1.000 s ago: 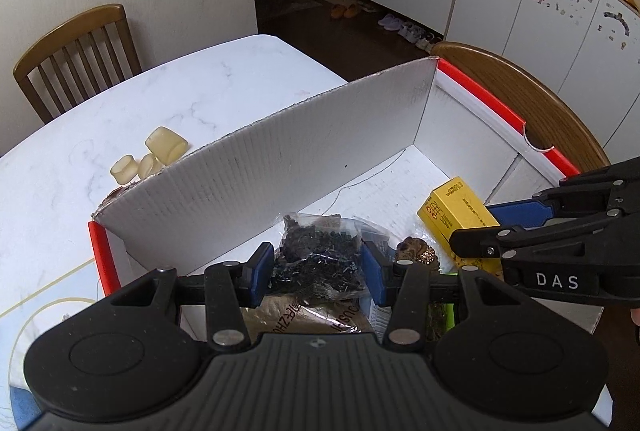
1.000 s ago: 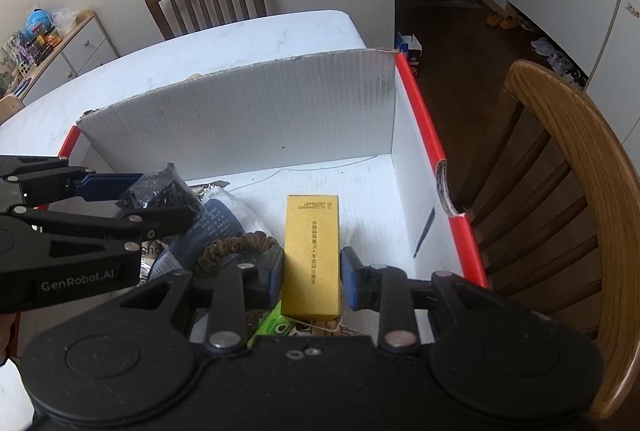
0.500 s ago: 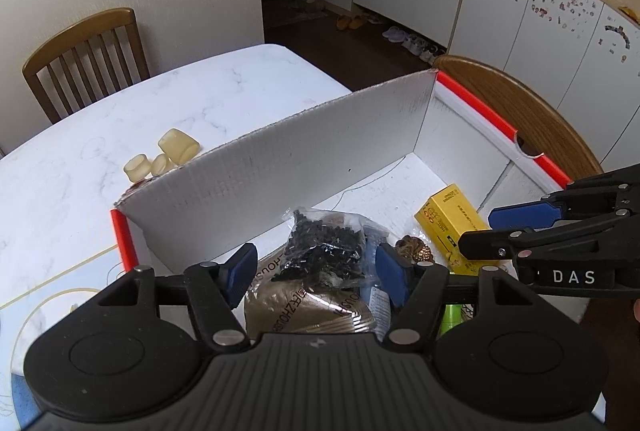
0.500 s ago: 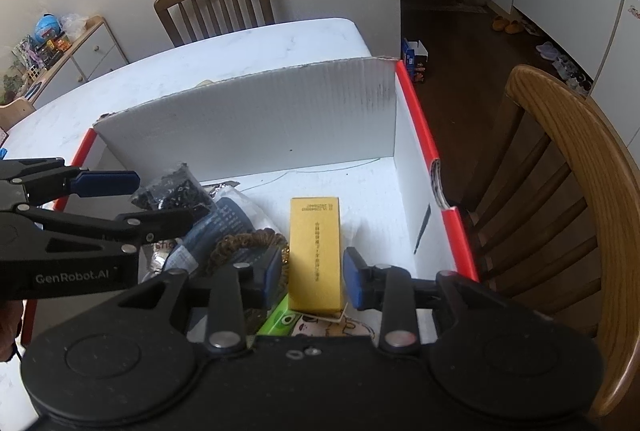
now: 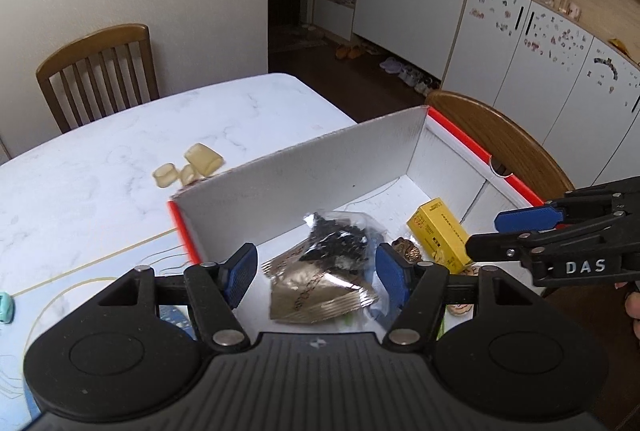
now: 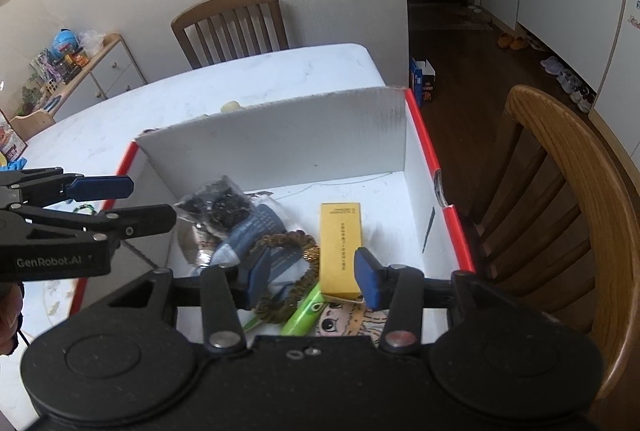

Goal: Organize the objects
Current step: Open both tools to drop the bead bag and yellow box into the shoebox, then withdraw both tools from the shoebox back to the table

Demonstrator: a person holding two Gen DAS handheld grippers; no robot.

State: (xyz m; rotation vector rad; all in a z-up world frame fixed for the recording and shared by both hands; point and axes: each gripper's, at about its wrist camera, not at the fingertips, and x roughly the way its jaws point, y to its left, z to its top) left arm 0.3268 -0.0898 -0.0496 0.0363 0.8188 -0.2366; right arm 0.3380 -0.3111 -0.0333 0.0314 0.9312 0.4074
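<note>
White marble bench bearing open box: left gripper and right gripper, jaws wide and empty, above packed items; next, fetch beige pieces beyond.

cartoon card – half hidden under gripper body.

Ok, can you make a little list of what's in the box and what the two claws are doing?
box: white cardboard box with red edges, on the table
inside: yellow carton, clear bag of dark bits, brown hair tie, green tube
left claw: open, above the bag, holding nothing
right claw: open, above the yellow carton, holding nothing
outside the box: pale yellowish pieces on the table
</note>
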